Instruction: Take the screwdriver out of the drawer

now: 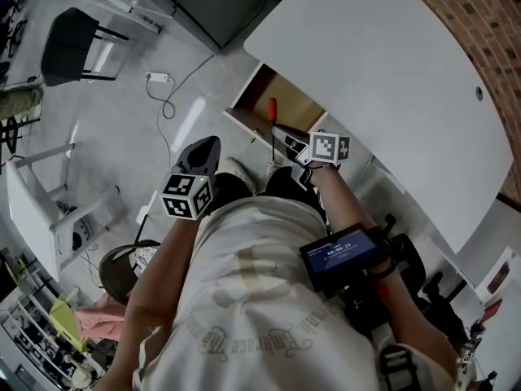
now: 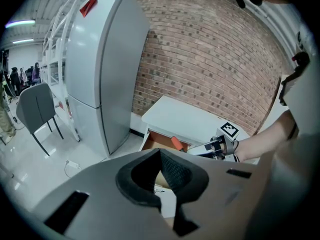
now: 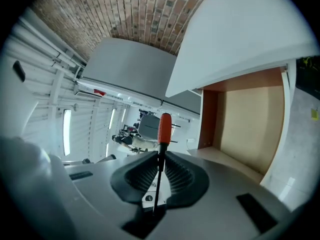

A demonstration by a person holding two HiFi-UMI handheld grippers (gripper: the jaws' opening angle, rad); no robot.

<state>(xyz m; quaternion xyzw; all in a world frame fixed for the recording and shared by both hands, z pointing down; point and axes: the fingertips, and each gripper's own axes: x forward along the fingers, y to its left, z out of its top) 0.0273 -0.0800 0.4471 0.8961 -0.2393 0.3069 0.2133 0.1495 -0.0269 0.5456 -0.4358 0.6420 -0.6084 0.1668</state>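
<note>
A screwdriver with an orange handle [image 1: 272,108] [image 3: 164,128] is gripped by its thin shaft [image 3: 158,176] in my right gripper [image 3: 159,184] [image 1: 281,137], which is shut on it. It is held just in front of and above the open wooden drawer [image 1: 286,98] [image 3: 250,119], with the handle pointing away from the gripper. The left gripper view shows the orange handle [image 2: 176,142] and the right gripper [image 2: 216,146] at the drawer [image 2: 157,144]. My left gripper [image 1: 212,145] [image 2: 160,154] hangs to the left of the drawer, its jaws together and holding nothing.
The drawer sits under a white desk top [image 1: 391,80] by a brick wall [image 1: 480,23]. A tall grey cabinet [image 2: 100,69] stands left of the desk. A dark chair [image 1: 69,43] and a white cable with a plug block [image 1: 159,77] are on the floor.
</note>
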